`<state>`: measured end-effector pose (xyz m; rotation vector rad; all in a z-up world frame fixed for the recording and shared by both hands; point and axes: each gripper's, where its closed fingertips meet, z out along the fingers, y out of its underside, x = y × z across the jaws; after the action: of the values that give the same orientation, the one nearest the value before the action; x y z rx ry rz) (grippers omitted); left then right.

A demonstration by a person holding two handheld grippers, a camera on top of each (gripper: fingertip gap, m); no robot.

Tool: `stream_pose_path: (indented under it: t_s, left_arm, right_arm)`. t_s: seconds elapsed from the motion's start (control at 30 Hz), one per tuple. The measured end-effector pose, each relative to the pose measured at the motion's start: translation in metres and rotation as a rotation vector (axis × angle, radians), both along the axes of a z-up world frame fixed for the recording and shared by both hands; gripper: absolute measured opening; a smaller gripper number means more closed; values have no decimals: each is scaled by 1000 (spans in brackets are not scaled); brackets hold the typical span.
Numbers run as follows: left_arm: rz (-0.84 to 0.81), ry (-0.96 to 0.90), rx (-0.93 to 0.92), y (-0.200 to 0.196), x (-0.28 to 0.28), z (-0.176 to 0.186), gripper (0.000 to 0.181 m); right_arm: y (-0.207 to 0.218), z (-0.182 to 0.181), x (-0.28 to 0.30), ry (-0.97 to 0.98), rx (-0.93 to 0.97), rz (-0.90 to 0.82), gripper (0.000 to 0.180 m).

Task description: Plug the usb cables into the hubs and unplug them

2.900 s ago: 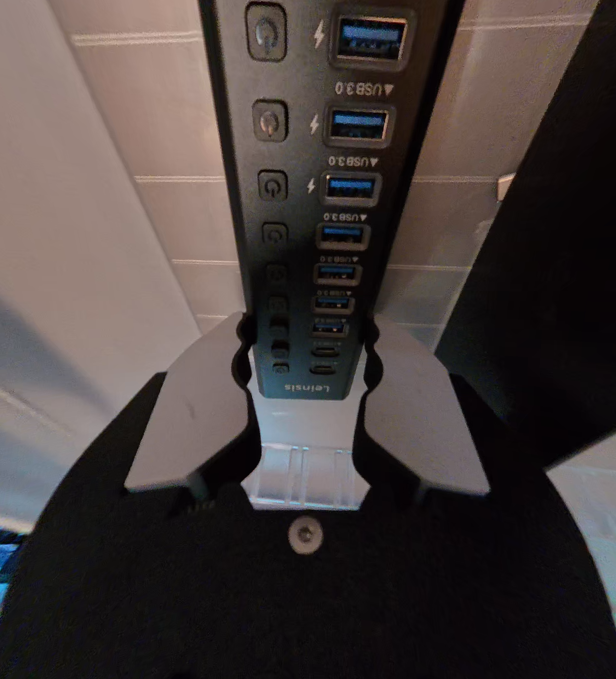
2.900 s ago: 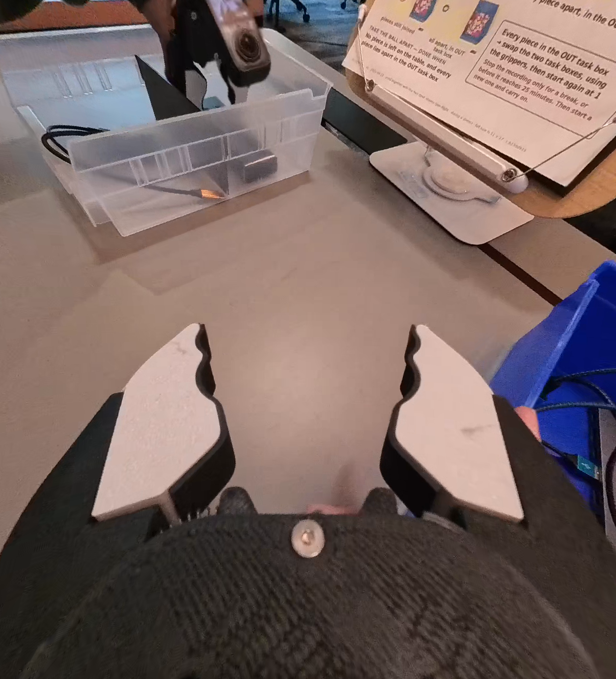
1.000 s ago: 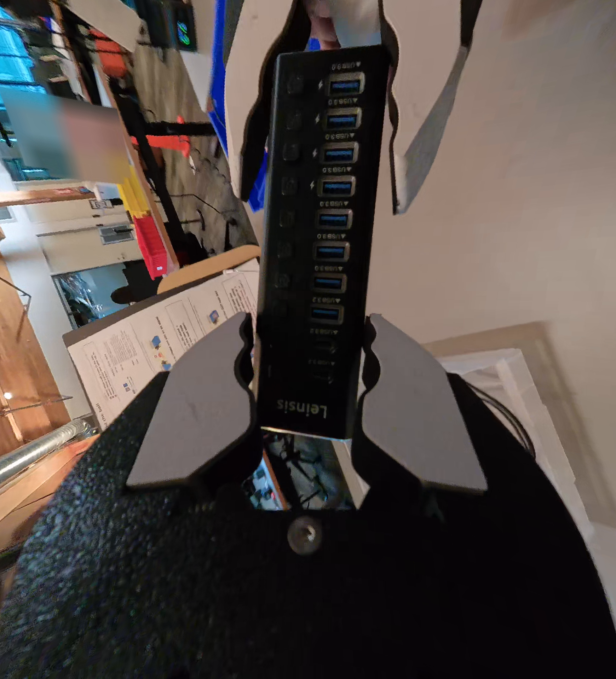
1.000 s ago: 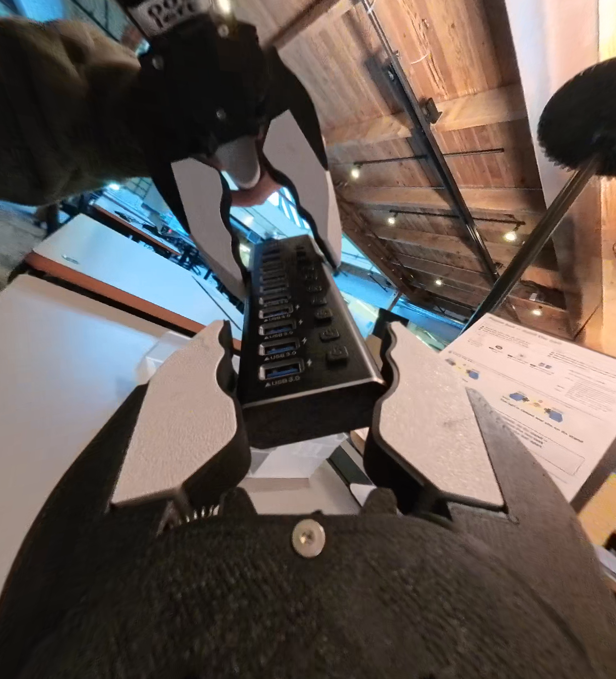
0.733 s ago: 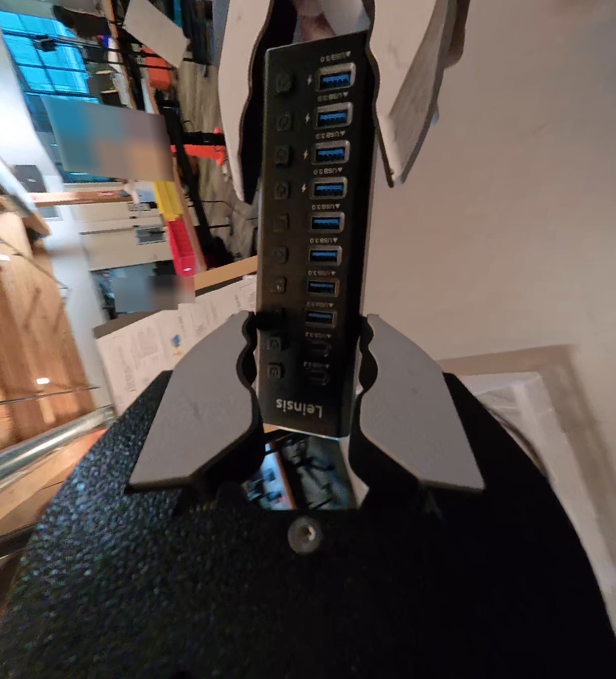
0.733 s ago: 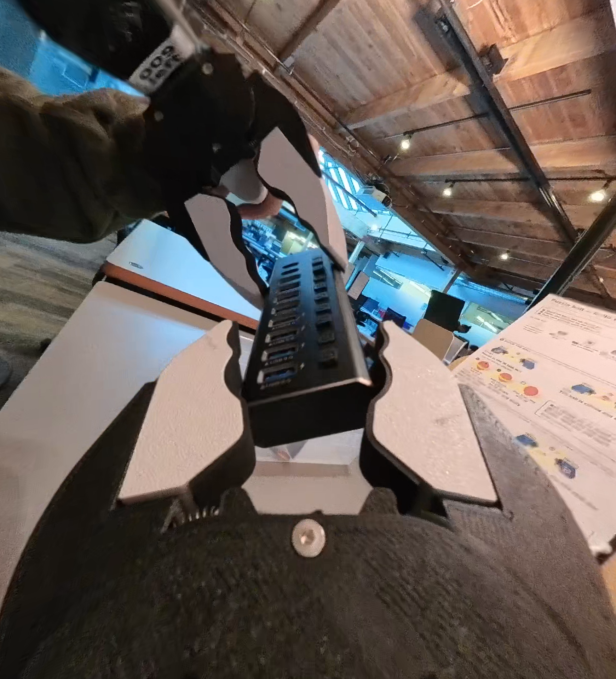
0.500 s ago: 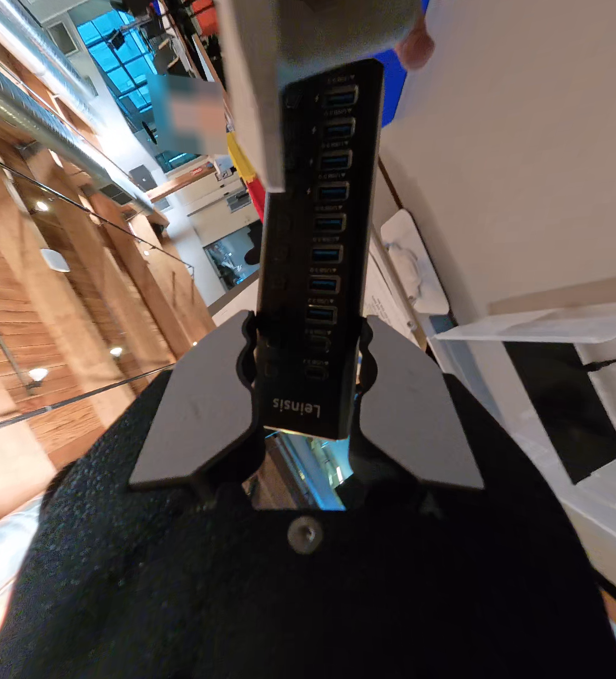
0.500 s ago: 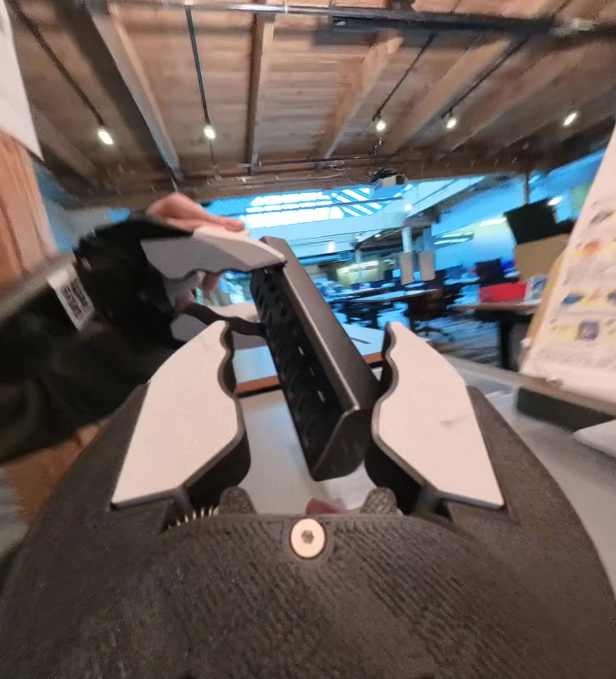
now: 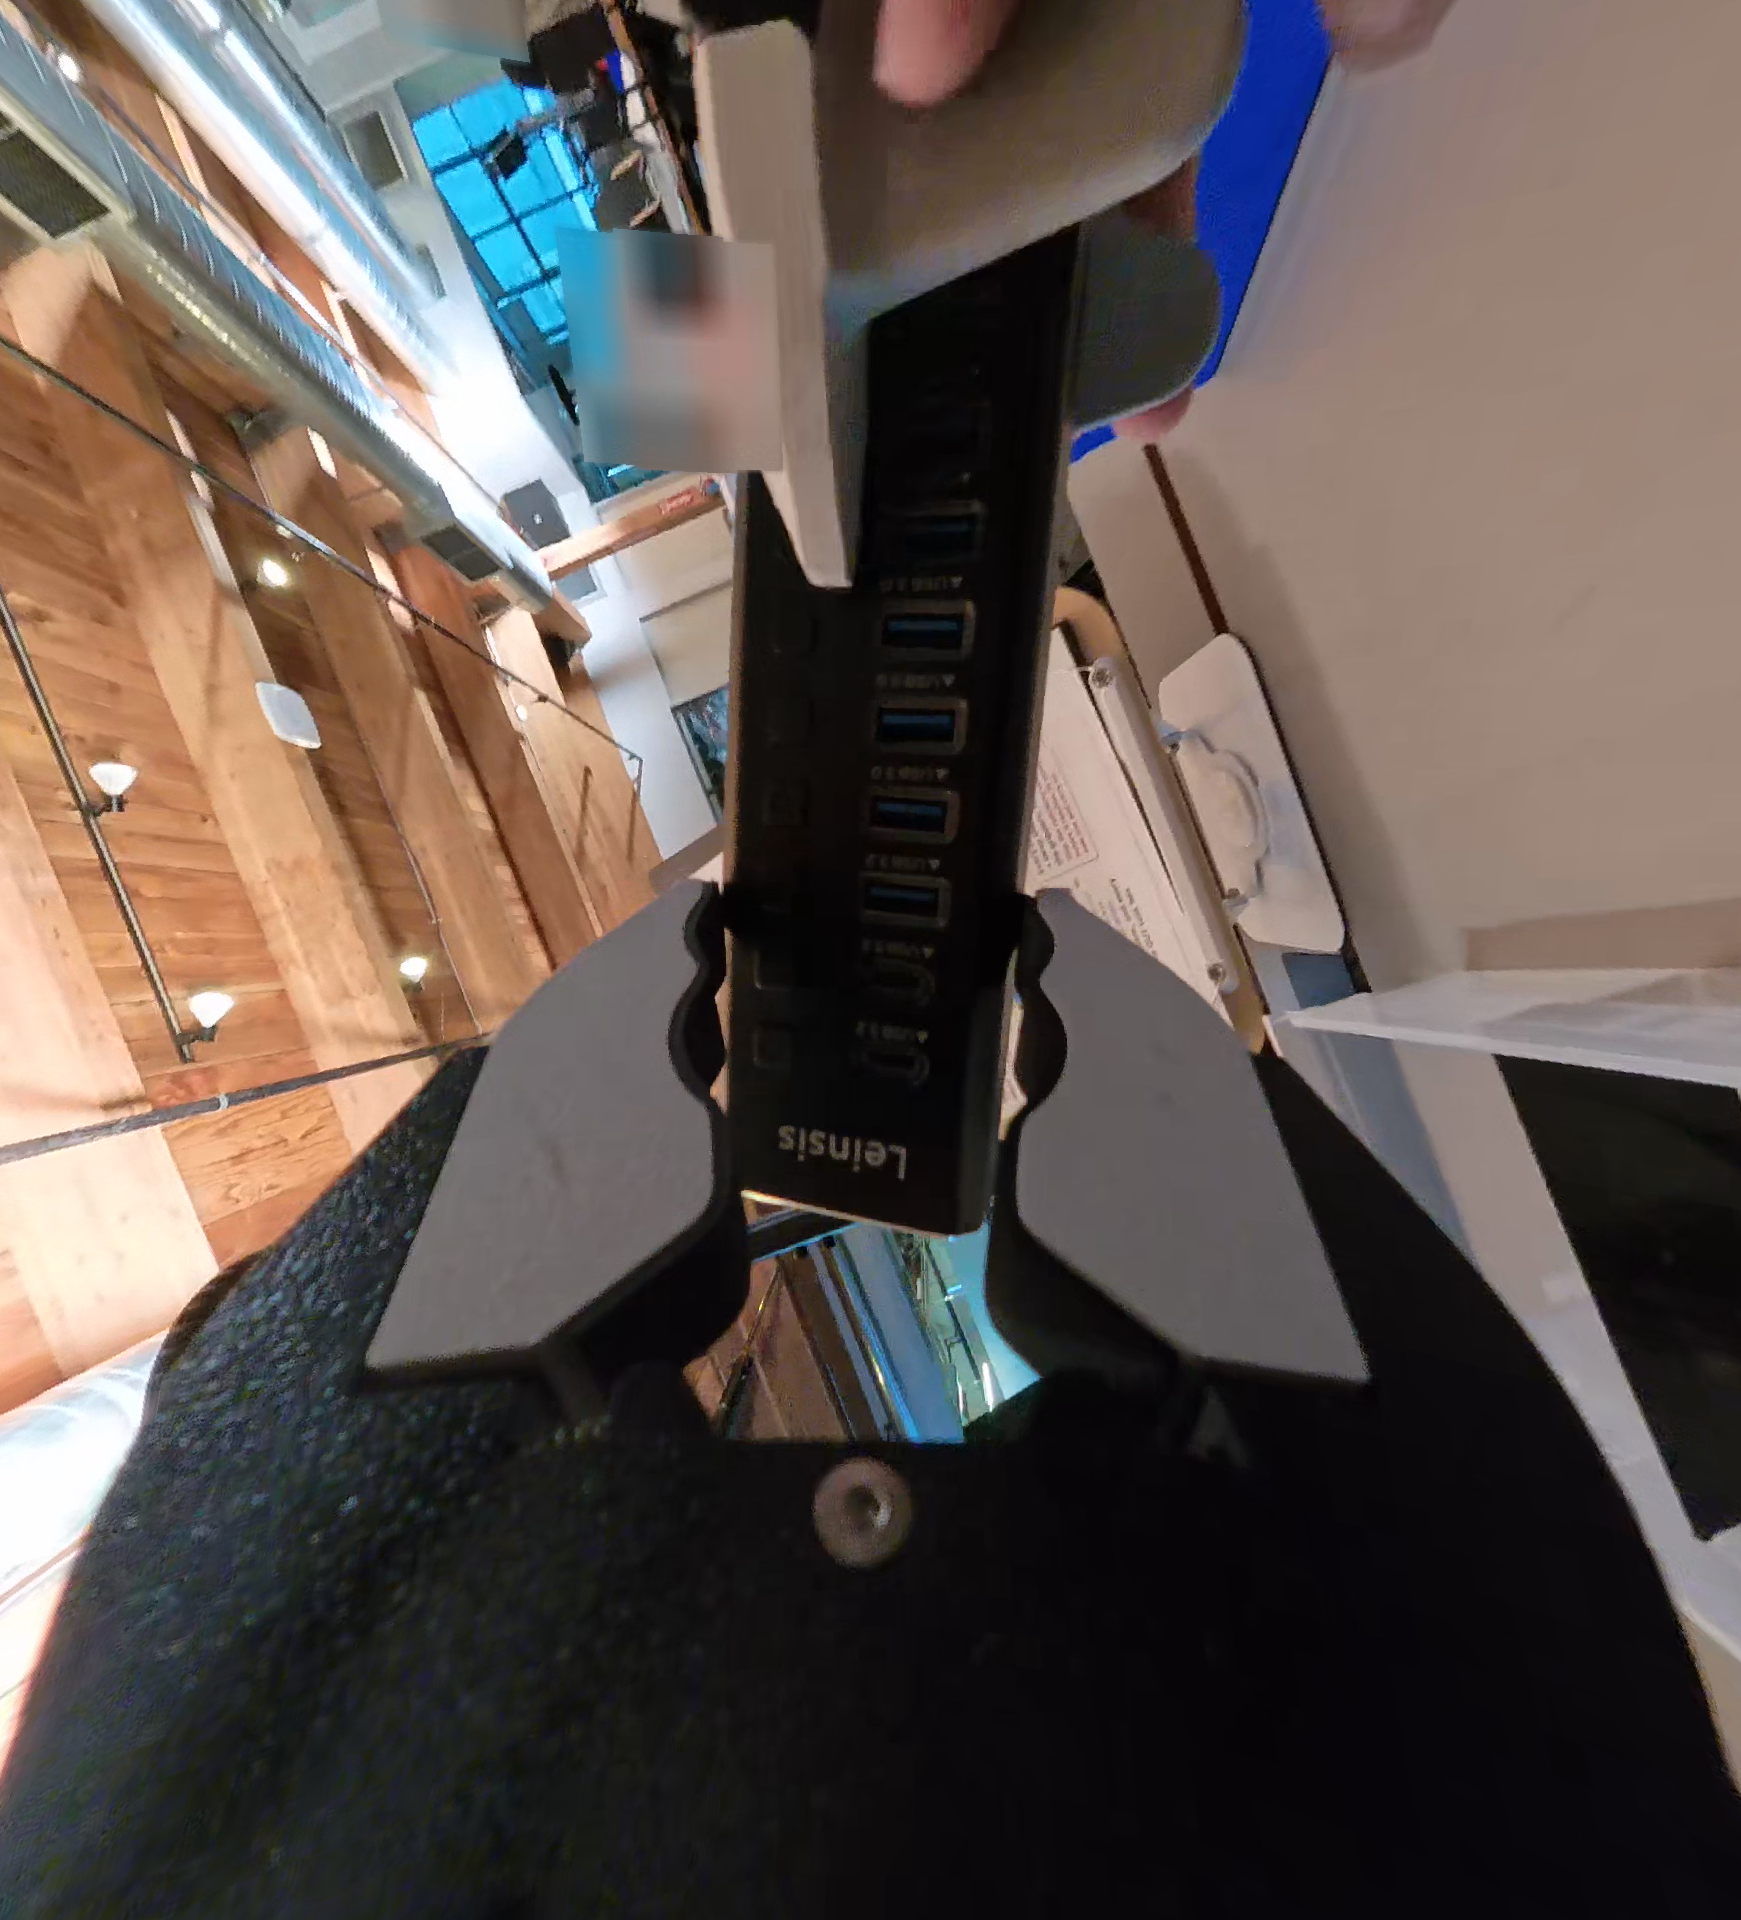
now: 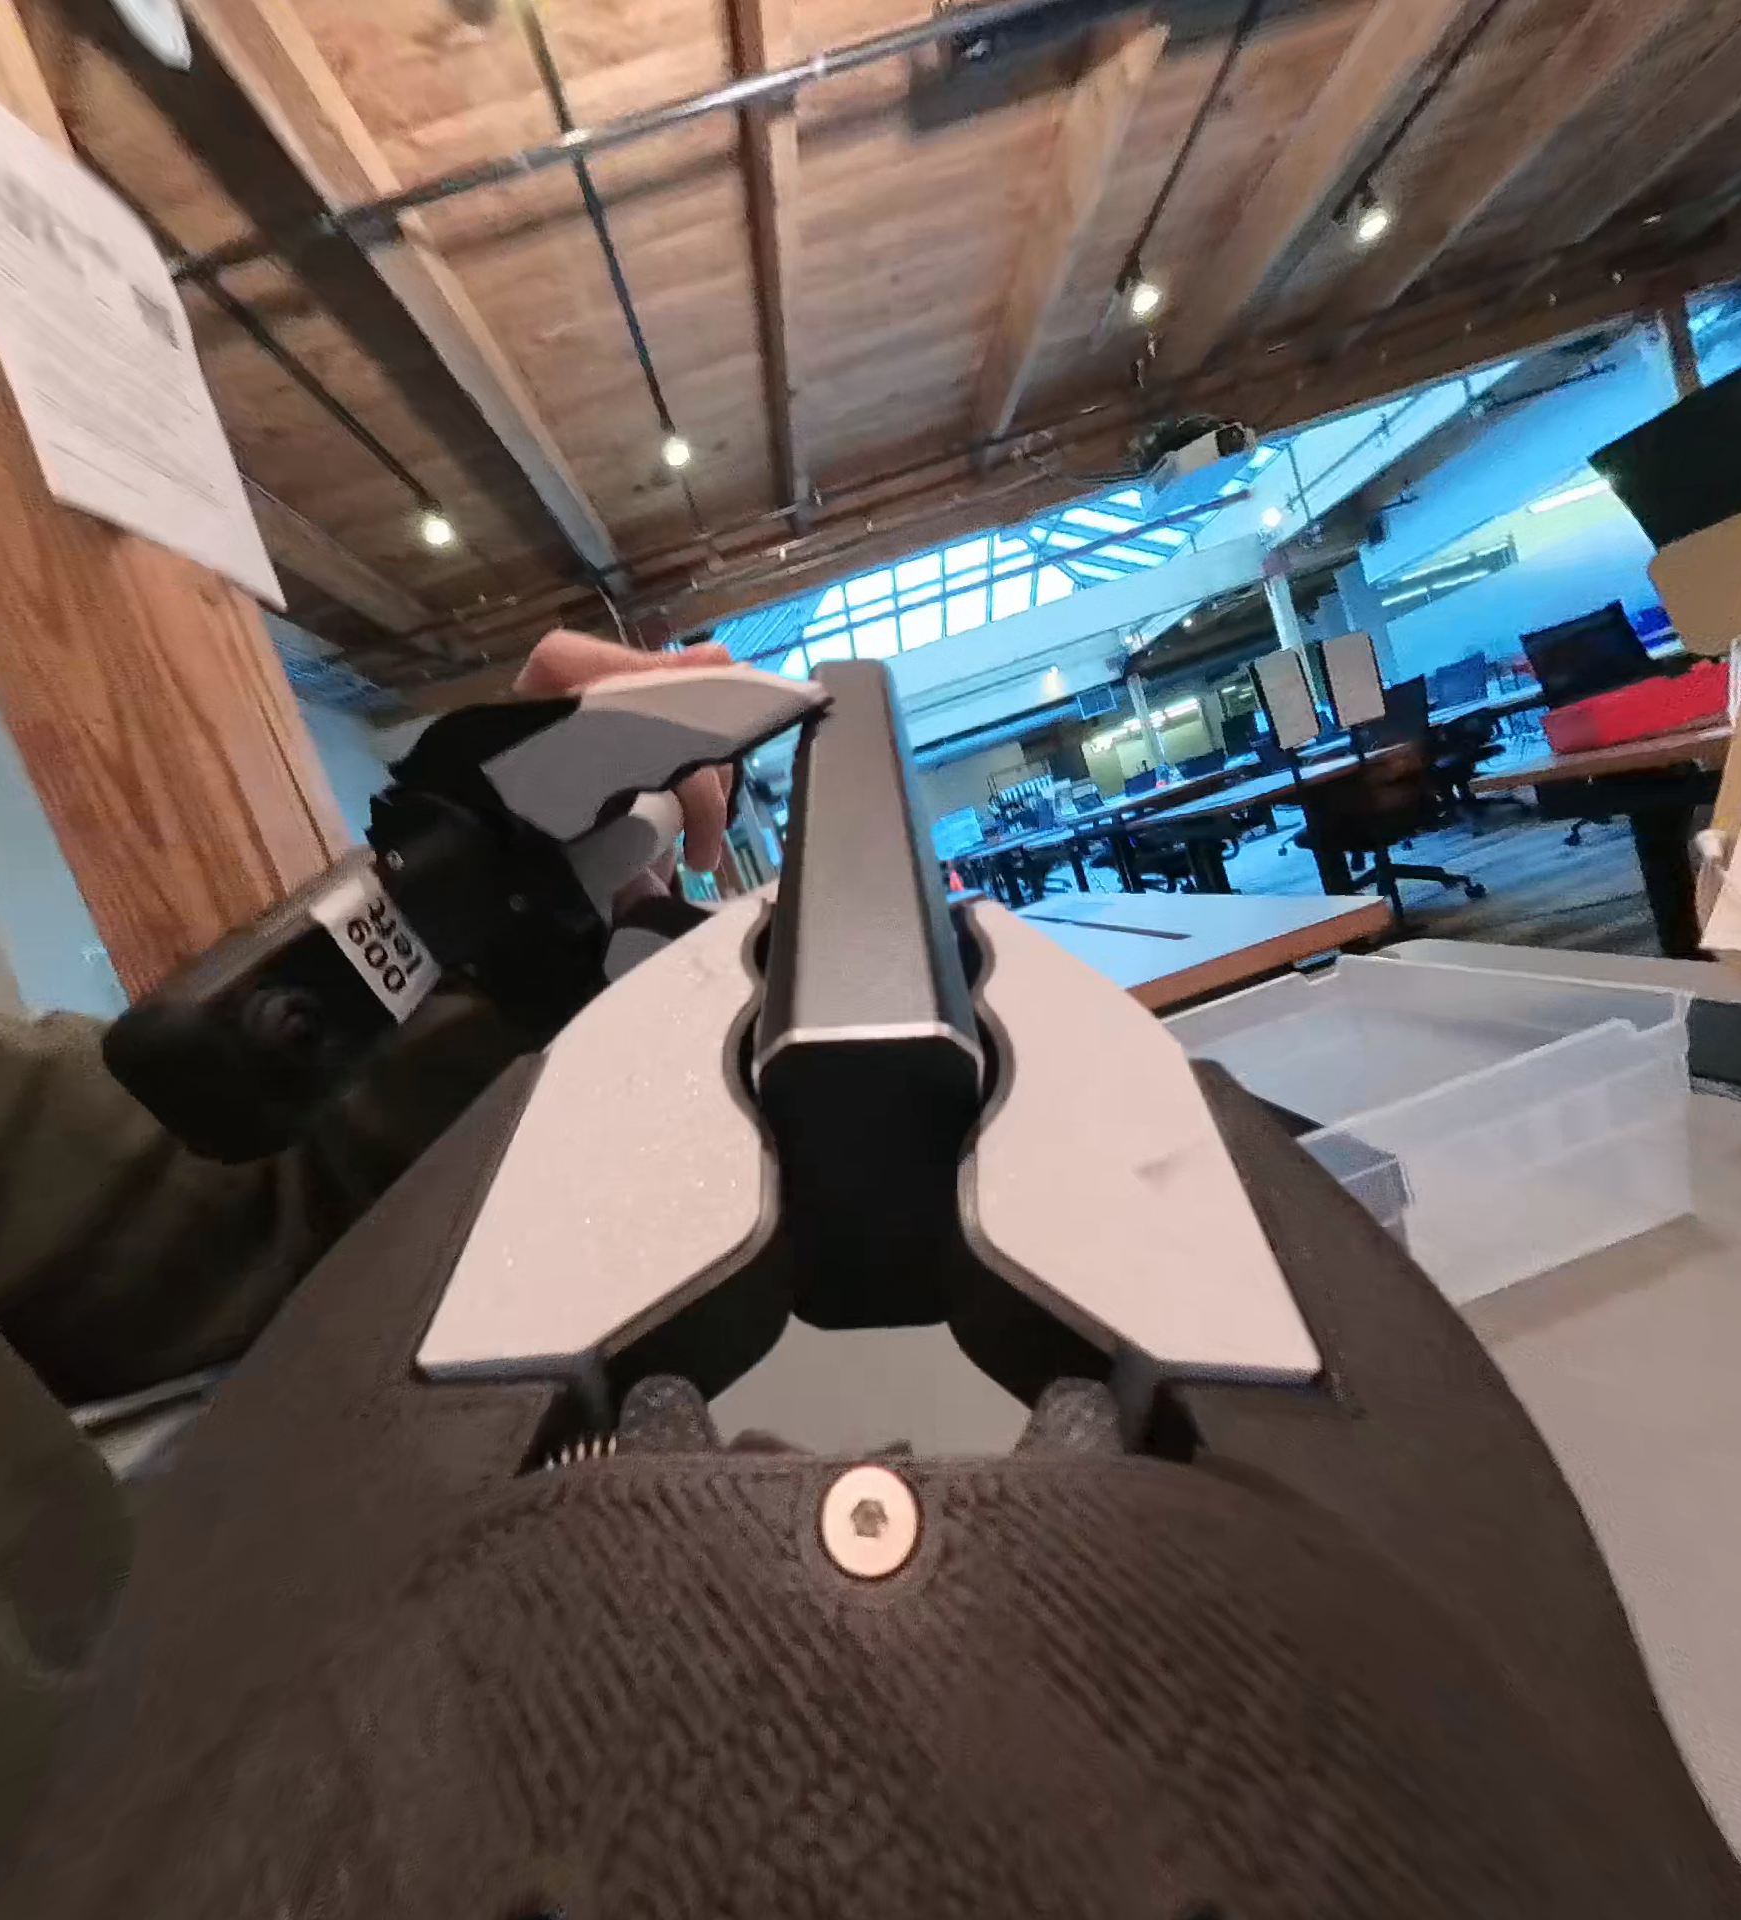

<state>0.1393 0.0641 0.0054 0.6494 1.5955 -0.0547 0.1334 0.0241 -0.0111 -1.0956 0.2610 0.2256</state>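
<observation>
A long black USB hub (image 9: 907, 727) with a row of blue ports is held in the air between both grippers. My left gripper (image 9: 866, 914) is shut on the end with the printed name, its fingers on the hub's two narrow edges. My right gripper (image 10: 864, 925) is shut on the other end of the hub (image 10: 855, 831), across its flat faces. In the left wrist view the right gripper (image 9: 970, 468) covers the topmost ports. In the right wrist view the left gripper (image 10: 731, 753) shows at the hub's far end. No cable is plugged into the visible ports.
A clear plastic bin (image 10: 1468, 1091) stands on the grey table (image 10: 1676, 1455); it also shows in the left wrist view (image 9: 1572, 1029). A document stand's white base (image 9: 1230, 790) and a blue bin (image 9: 1250, 208) lie beyond. A wooden post (image 10: 66, 727) rises at the left. The tips of one gripper are about 5 centimetres away from the tips of the other.
The left gripper lifted the hub out of the clear bin. The right gripper came up off the table, took the hub's far end, then turned and closed across its flat faces.
</observation>
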Motion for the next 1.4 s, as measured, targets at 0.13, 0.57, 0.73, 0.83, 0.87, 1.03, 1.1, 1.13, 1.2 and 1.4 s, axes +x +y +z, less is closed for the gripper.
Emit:
stream_pose_path:
  t_s: [0.13, 0.57, 0.73, 0.83, 0.87, 1.03, 1.1, 1.13, 1.2, 1.4]
  left_arm:
    - [-42, -4, -54, 0, 0, -1, 54]
    - [-116, 1057, -1706, 17, -12, -20, 83]
    - [-415, 1637, -2242, -14, 0, -26, 90]
    - [-424, 1731, -2270, -31, 10, -28, 92]
    - [-399, 1755, -2267, -36, 14, -31, 92]
    - [-491, 1839, -2277, -39, 24, -41, 72]
    - [-475, 1811, -2227, -41, 28, -44, 71]
    - [-474, 1782, -2178, -42, 29, -43, 71]
    - [-454, 1724, -2064, -43, 30, -38, 71]
    - [-283, 1616, -1482, -71, 13, -50, 71]
  right_arm:
    - [-1, 0, -3, -92, -2, -39, 32]
    - [-32, 12, 8, -331, -28, -279, 32]
    - [-11, -11, 3, -658, -249, -502, 32]
    - [3, -32, -7, -778, -362, -510, 32]
    - [5, -36, -9, -807, -373, -522, 32]
    - [2, -51, -4, -794, -456, -521, 37]
    - [2, -63, -6, -721, -501, -416, 47]
    - [1, -67, -7, -648, -500, -361, 51]
    - [-1, -73, -1, -431, -471, -270, 80]
    - [13, -86, -19, -37, -328, 129, 92]
